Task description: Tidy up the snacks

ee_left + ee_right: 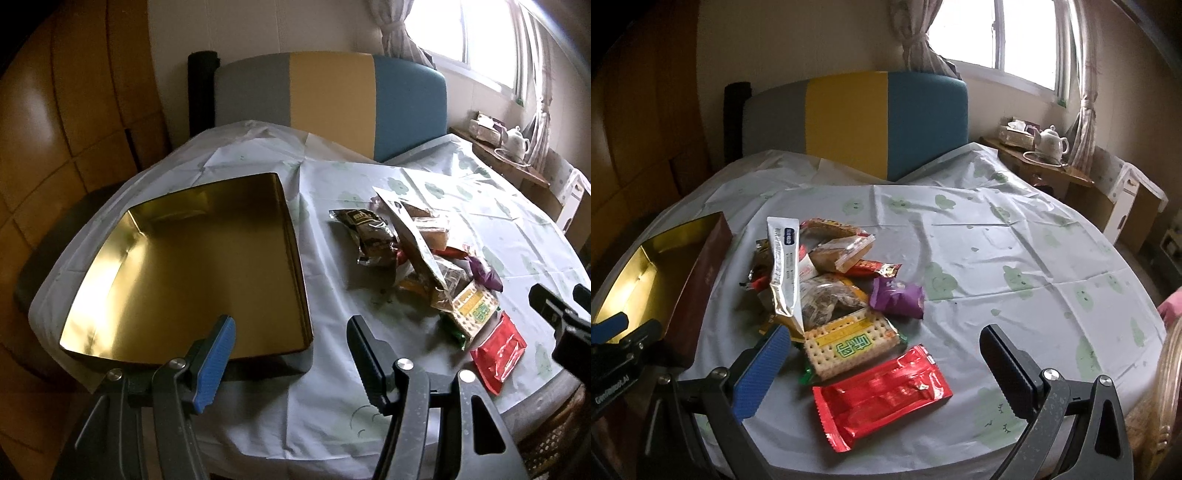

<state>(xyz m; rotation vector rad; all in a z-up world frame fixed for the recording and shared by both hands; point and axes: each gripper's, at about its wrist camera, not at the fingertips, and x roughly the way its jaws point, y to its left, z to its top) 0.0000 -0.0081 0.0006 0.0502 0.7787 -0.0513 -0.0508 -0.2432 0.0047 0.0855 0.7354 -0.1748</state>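
An empty gold-lined box sits on the left of the table; its dark red wall shows in the right wrist view. A pile of snack packets lies to its right, also in the left wrist view. A red foil packet lies nearest, with a cracker pack and a purple packet behind it. My left gripper is open and empty over the box's near right corner. My right gripper is open and empty, hovering above the red packet.
The round table carries a pale cloth with green prints. A chair back in grey, yellow and blue stands at the far side. A side table with a white teapot is at the right, under a window.
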